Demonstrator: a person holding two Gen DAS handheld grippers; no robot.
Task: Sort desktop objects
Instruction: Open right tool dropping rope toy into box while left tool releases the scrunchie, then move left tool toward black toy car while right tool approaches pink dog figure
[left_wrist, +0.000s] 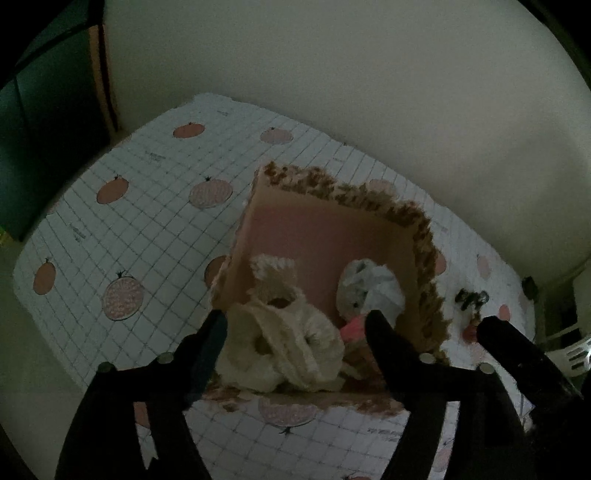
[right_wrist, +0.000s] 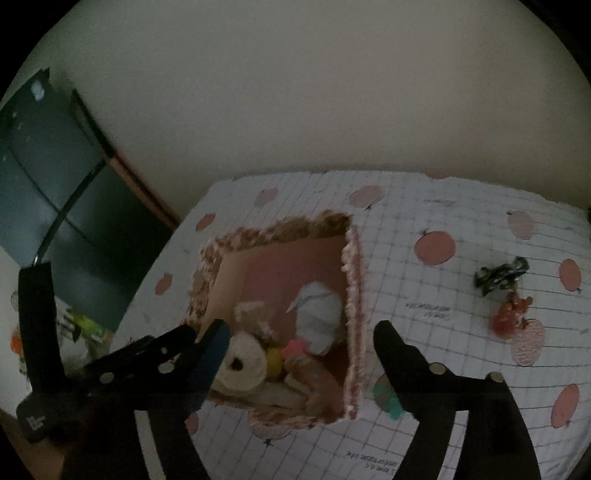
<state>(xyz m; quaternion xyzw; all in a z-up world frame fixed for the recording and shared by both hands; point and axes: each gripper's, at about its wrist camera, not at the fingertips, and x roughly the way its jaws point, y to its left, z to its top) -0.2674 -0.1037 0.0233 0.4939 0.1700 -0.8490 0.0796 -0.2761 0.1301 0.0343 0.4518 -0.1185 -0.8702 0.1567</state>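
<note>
My left claw (left_wrist: 295, 325) hangs over the near end of the fuzzy brown-trimmed box (left_wrist: 424, 236) with its jaws spread wide and nothing between the pads. The cream plush toy (left_wrist: 291, 347) lies in the box right below and between the fingers, closer to the left finger, though I cannot tell whether it touches. Beyond it in the same box sits a white-grey plush (left_wrist: 369, 291), next to the right finger's tip, with a small pink piece (left_wrist: 352, 328) at its base.

My right claw (right_wrist: 301, 332) is also wide open and empty, held above the box's near right corner; its left finger is over the cream plush toy (right_wrist: 243, 365), its right finger outside the box wall (right_wrist: 354, 314) over the table (right_wrist: 443, 369). A teal thing (right_wrist: 388, 402) lies on the table just beside that finger, partly hidden. Well off to the right on the gridded cloth are a dark green tangled item (right_wrist: 498, 275) and, near it, a small red one (right_wrist: 511, 314). The light is dim, so finer details are unclear.
</note>
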